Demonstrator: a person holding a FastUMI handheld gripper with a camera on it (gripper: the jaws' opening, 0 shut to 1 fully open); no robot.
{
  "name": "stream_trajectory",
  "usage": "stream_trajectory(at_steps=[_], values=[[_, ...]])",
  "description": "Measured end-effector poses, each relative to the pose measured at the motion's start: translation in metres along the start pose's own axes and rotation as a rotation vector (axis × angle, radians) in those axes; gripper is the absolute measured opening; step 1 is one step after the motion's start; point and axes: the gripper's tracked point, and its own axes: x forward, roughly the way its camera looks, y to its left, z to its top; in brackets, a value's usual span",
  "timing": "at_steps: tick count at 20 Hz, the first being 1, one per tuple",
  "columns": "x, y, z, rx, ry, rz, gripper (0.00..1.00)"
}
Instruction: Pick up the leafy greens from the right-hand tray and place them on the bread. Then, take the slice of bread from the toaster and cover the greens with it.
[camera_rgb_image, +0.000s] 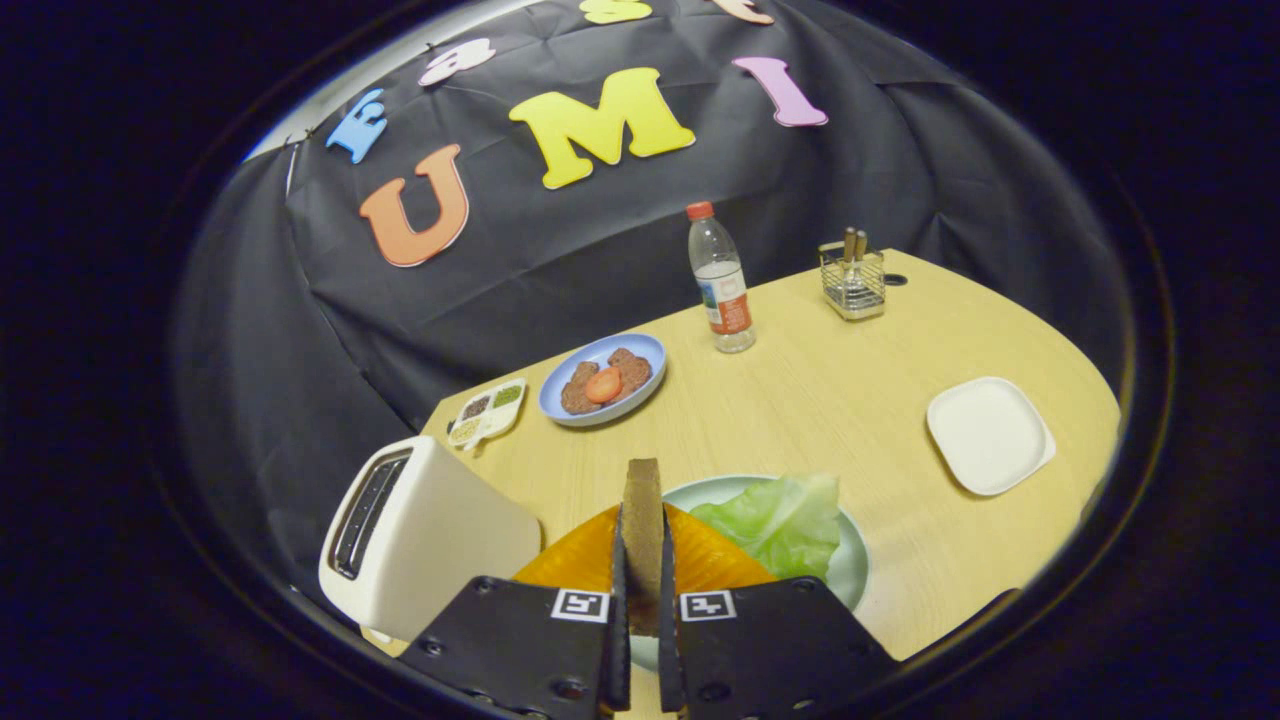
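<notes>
My gripper is shut on a brown slice of bread, held edge-on and upright between both fingers. Just below and beyond the fingers lies a pale round plate with a green leaf on it; an orange surface shows under the fingers beside the leaf. The white toaster stands to the left of the fingers, its slots looking empty. The slice hangs above the plate, a little left of the leaf.
Farther back on the wooden table are a blue plate with brown patties and an orange slice, a small seasoning tray, a water bottle, a wire utensil holder and an empty white square plate at right.
</notes>
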Motion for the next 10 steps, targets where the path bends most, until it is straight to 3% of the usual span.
stream_trajectory(at_steps=[9,10], values=[[0.007,-0.041,-0.006,-0.062,-0.013,-0.018,0.11],[0.007,-0.045,-0.008,-0.077,-0.012,-0.022,0.16]])
